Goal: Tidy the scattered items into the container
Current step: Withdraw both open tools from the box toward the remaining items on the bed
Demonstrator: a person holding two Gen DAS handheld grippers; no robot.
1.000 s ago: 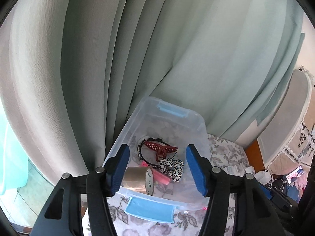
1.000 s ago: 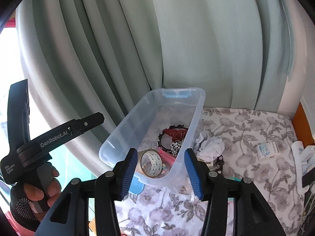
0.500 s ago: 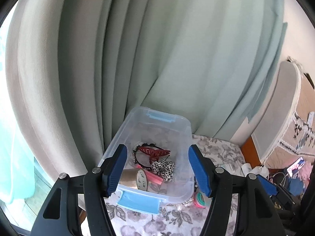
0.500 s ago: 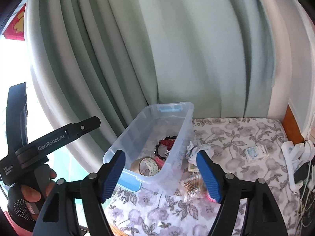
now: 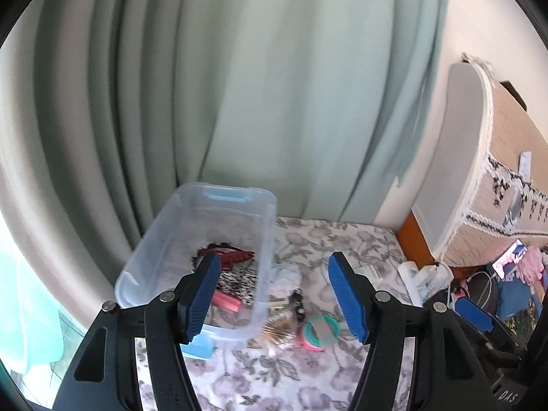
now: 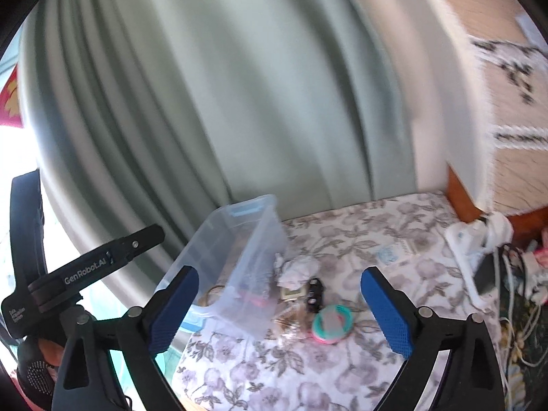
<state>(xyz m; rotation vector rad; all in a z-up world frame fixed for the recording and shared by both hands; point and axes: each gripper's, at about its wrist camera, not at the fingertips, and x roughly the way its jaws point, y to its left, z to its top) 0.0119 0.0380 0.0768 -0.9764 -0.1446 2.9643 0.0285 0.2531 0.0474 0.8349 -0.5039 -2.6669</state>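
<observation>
A clear plastic container (image 5: 161,239) with blue latches stands on the floral cloth, left of centre; the right wrist view shows its wall (image 6: 239,236) too. Inside lie a red claw clip (image 5: 236,257), a leopard scrunchie (image 5: 239,281), a pink item (image 5: 226,302) and a tape roll (image 6: 214,294). Right of the box lie crumpled tissue (image 6: 298,269), a black item (image 6: 313,294), a teal and pink ring (image 6: 332,322) and a gold wrapped item (image 6: 291,322). My left gripper (image 5: 274,263) is open and holds nothing. My right gripper (image 6: 279,274) is opening, with nothing between its fingers.
Pale green curtains hang right behind the table. A small packet (image 6: 390,251) lies farther right on the cloth. A white power strip (image 6: 469,239) with cables sits at the right edge. The left gripper's body (image 6: 85,274), held by a gloved hand (image 6: 34,370), is left of the box.
Both views have pulled back and swung right, so the box sits farther left and the loose items beside it show. The right jaws have spread much wider. The left jaws look the same.
</observation>
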